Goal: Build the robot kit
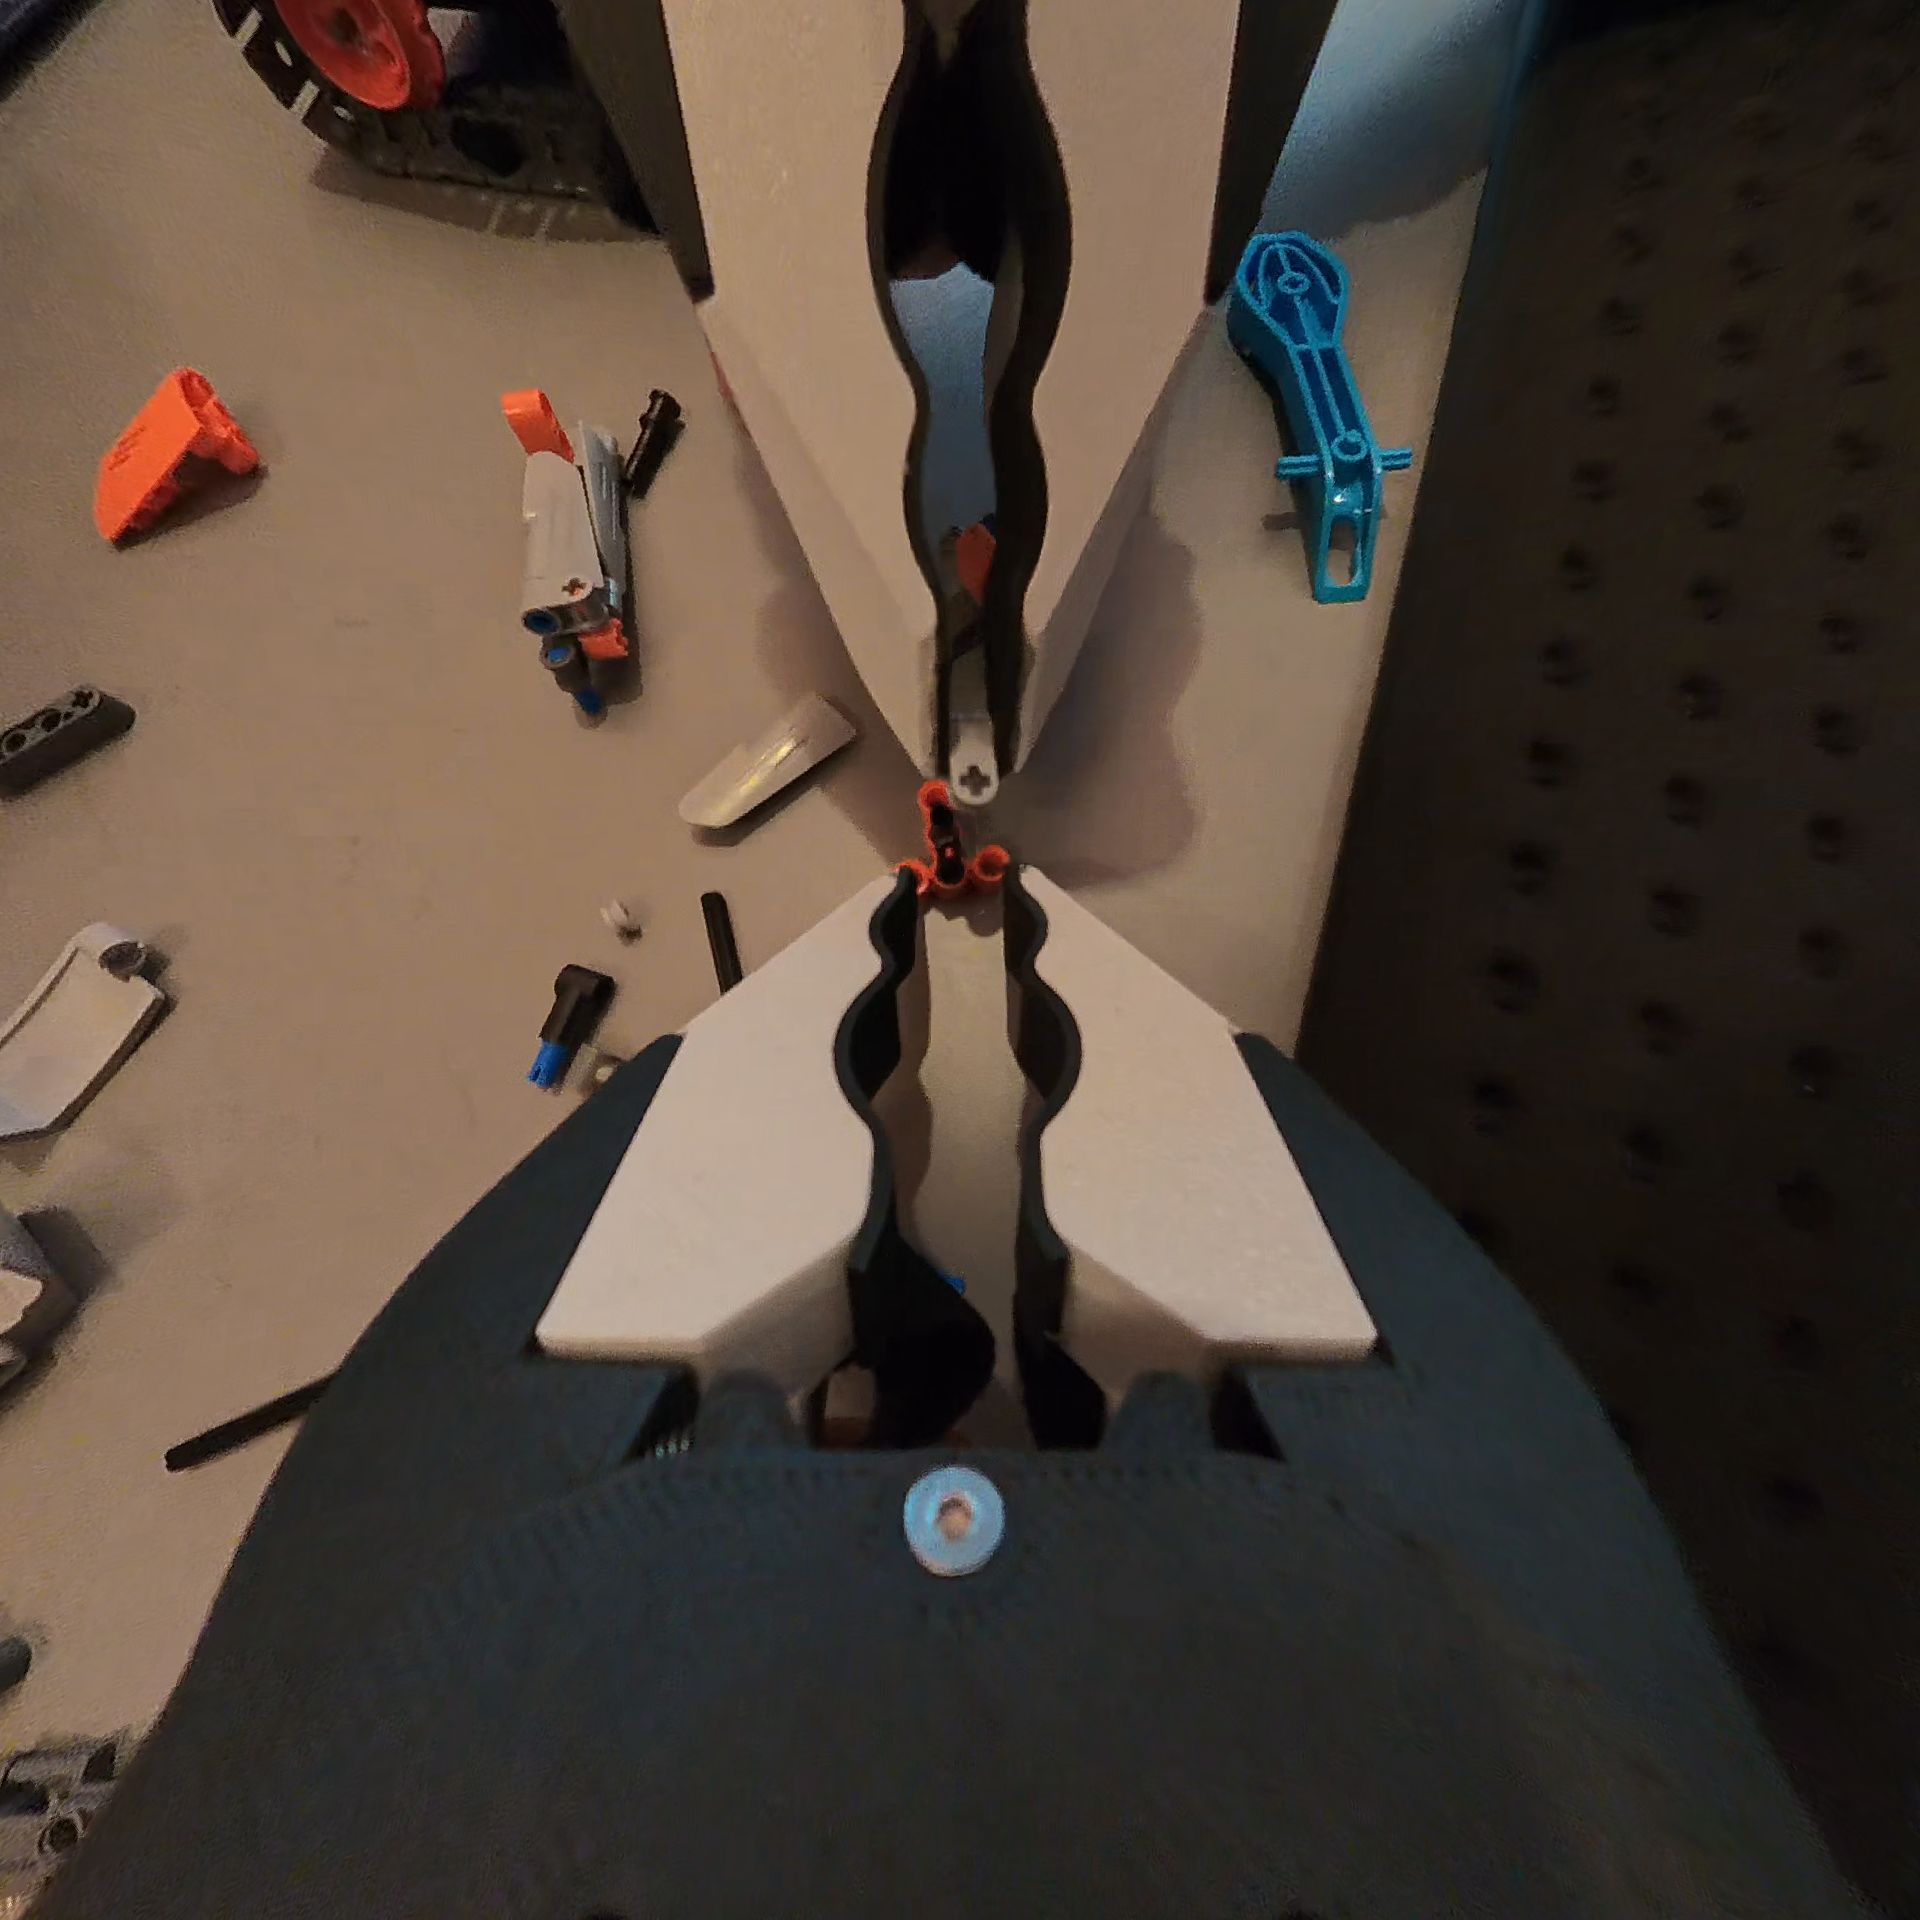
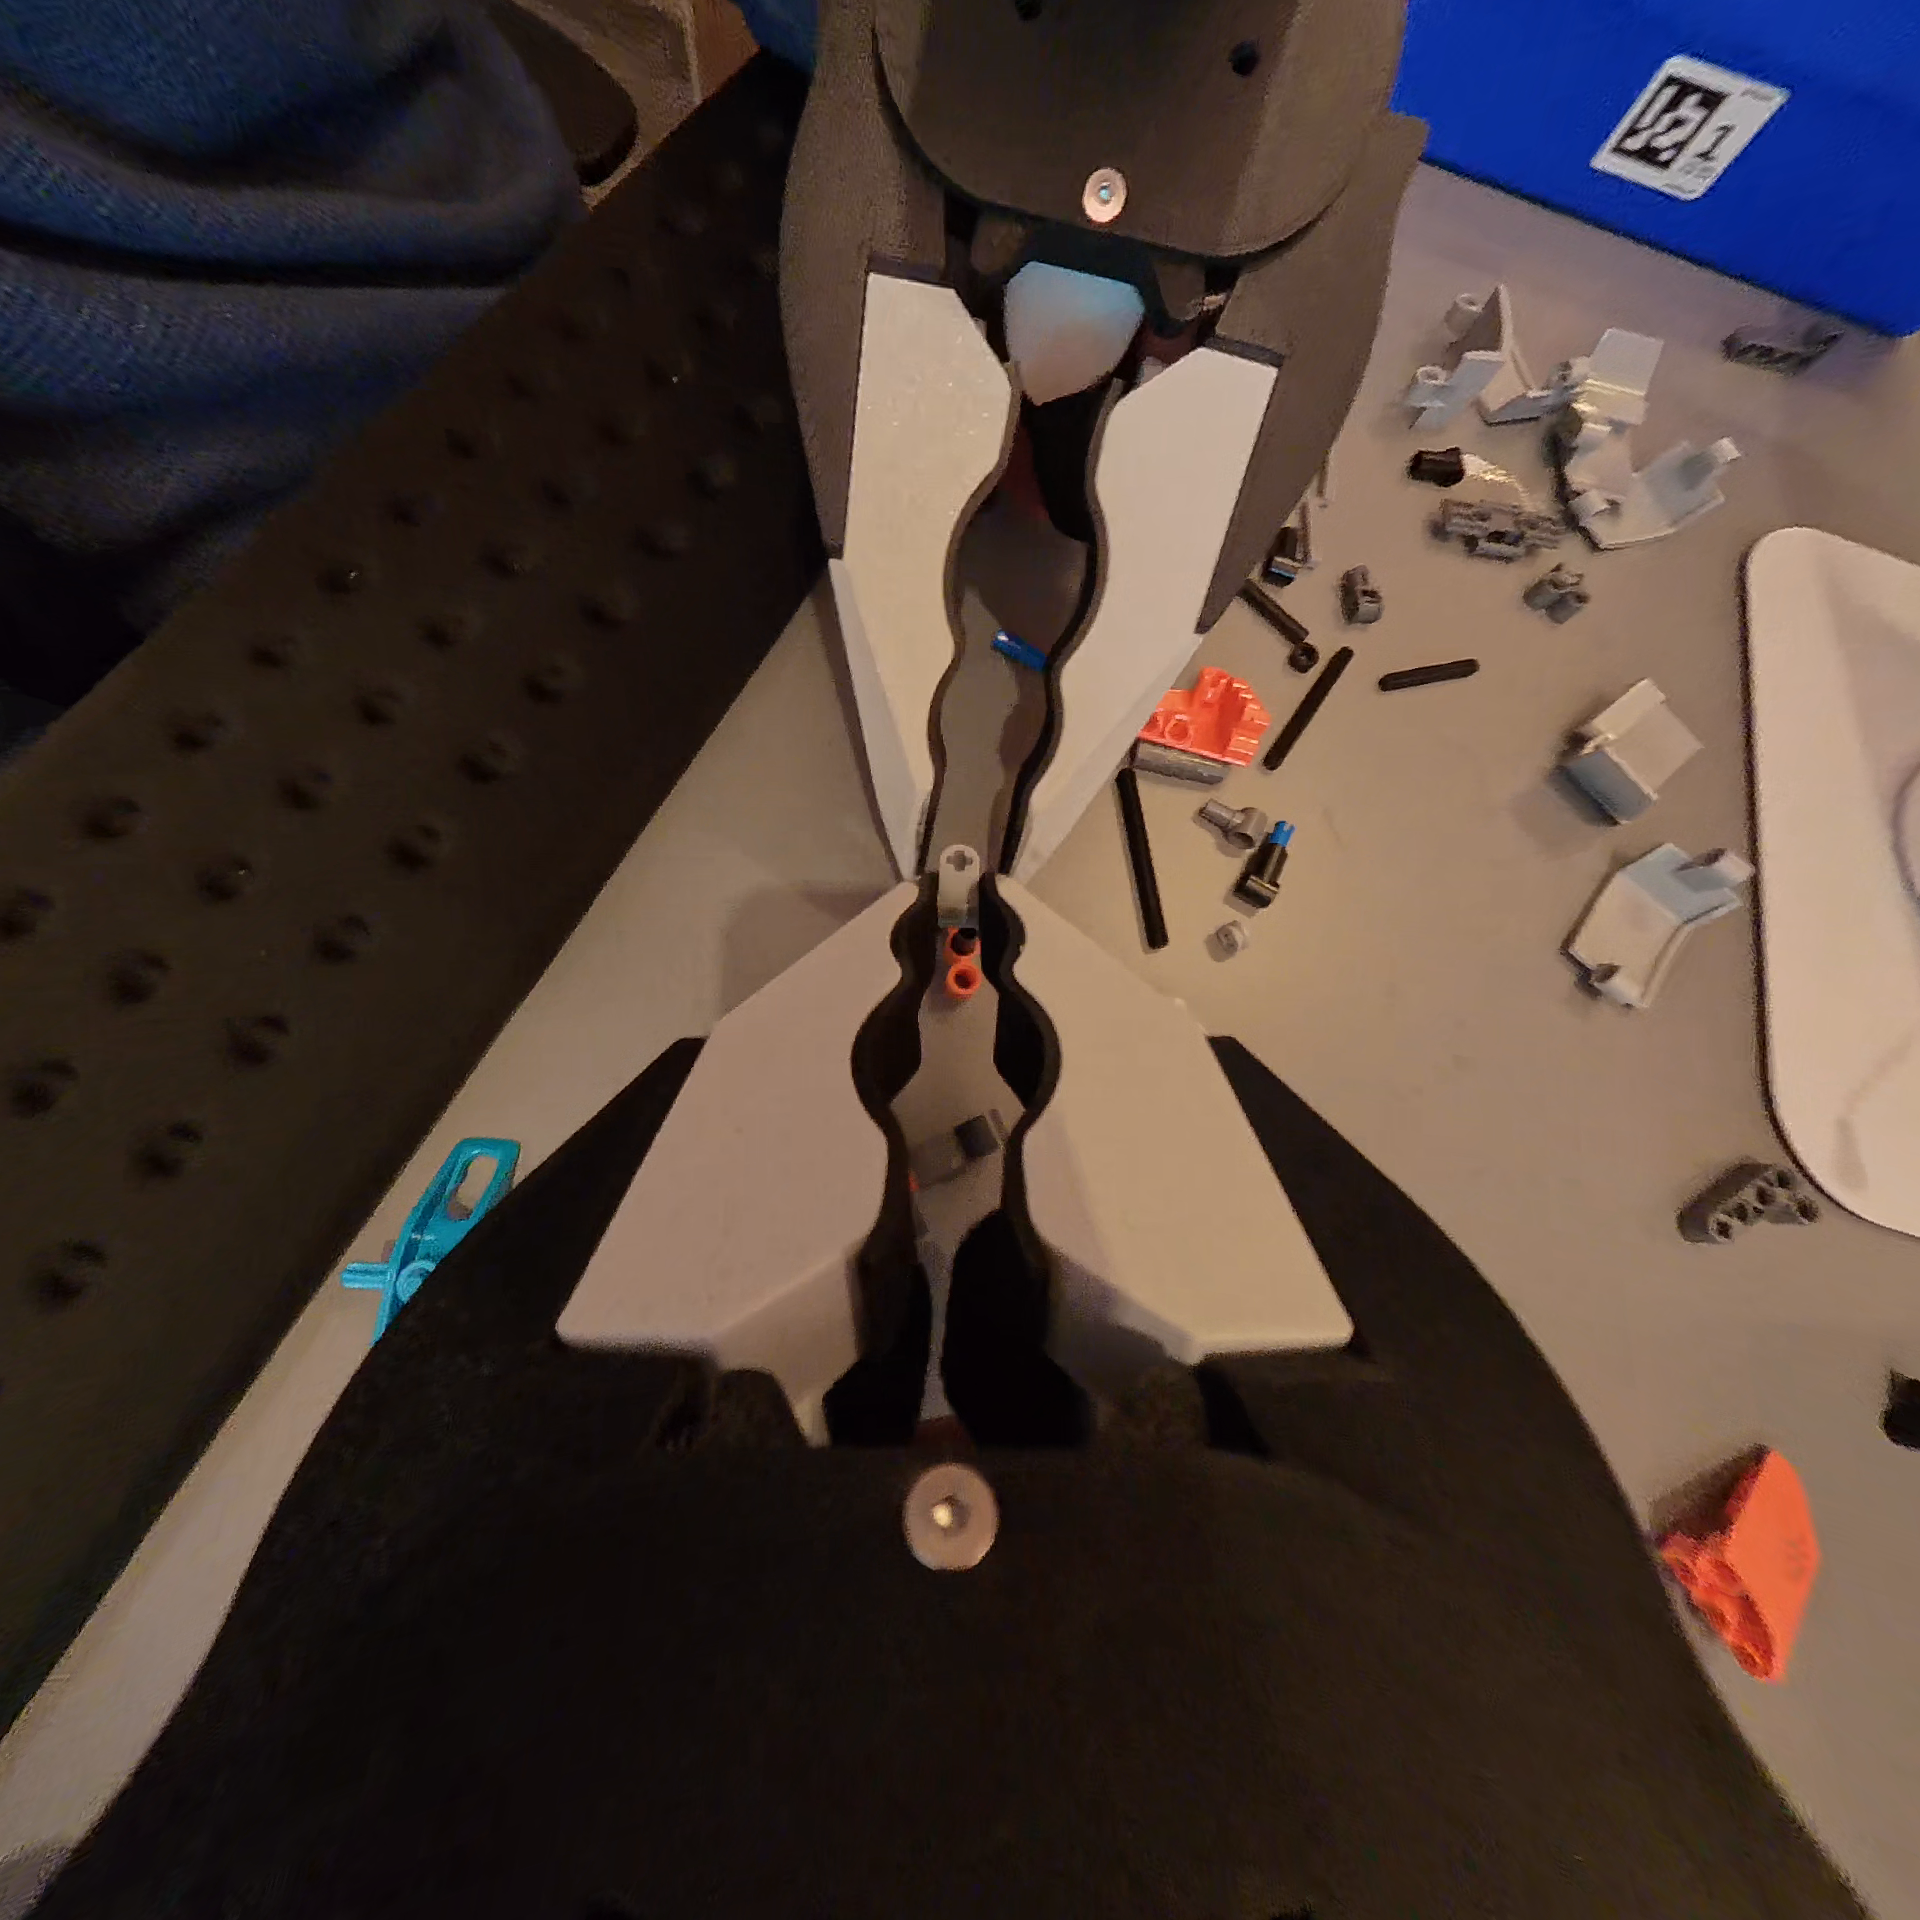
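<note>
- Where the 2 grippers meet tip to tip above the grey table (image 1: 364, 831), a small orange connector (image 1: 951, 868) is pinched at the fingertips of the left gripper (image 1: 961, 878), its jaws drawn close around the piece.
- A light grey connector with a cross hole (image 1: 975, 769) is clamped between the nearly closed fingers of the right gripper (image 1: 971, 764), which is seen head-on in the left wrist view.
- The 2 small parts are held touching or just apart; which cannot be told.
- In the right wrist view the same grey connector (image 2: 958, 883) is seen at the tip of the right gripper (image 2: 961, 914), with the orange connector (image 2: 962, 961) just beside it.
- Much of the table's middle is blocked from both cameras by the opposing gripper bodies.
- A turquoise curved arm piece (image 1: 1314, 416) is laid near a dark perforated mat (image 1: 1662, 831).
- An orange angled panel (image 1: 171, 457), a grey-and-orange subassembly (image 1: 566, 540), a pale curved panel (image 1: 769, 764) and a black beam (image 1: 62, 732) are scattered about.
- A blue bin (image 2: 1662, 145) and a white tray (image 2: 1839, 831) are seen at the far edge.
</note>
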A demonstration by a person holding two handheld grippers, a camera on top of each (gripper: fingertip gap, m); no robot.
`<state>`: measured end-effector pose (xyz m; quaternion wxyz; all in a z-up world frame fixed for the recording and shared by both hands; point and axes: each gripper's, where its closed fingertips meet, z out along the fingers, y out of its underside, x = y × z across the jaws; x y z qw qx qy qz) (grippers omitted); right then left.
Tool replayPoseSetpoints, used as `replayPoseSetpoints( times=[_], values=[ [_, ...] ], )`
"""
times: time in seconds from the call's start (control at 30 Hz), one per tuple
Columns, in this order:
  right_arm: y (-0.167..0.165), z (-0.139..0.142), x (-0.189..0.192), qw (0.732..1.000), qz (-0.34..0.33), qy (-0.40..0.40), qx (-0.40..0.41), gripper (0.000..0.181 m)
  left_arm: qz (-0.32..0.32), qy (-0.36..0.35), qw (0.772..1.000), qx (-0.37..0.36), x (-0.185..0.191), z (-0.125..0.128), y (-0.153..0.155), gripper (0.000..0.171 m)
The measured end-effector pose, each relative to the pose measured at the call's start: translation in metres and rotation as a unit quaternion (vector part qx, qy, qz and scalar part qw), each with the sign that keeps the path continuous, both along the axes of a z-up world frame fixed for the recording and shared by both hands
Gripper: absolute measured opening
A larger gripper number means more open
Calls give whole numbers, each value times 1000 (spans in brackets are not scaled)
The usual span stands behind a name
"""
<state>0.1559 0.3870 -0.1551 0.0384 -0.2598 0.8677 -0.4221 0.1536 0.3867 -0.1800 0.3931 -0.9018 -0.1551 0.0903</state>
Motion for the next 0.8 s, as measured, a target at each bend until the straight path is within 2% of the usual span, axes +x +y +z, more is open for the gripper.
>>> replayPoseSetpoints(
  times=[0.37, 0.6, 0.8],
  values=[
    [-2, -10, -5, 1000, 10, -7, 4, 5, -12, 7, 1000, -14, -7, -3, 2, 7],
    [2, -4, -12, 1000, -4, -23, 4, 5, -12, 23, 1000, -11, -7, 1, 3, 11],
    [1, -14, -9, 1000, 1, -20, 21, 5, -22, 24, 999, -23, -10, -4, 4, 6]
  ],
)
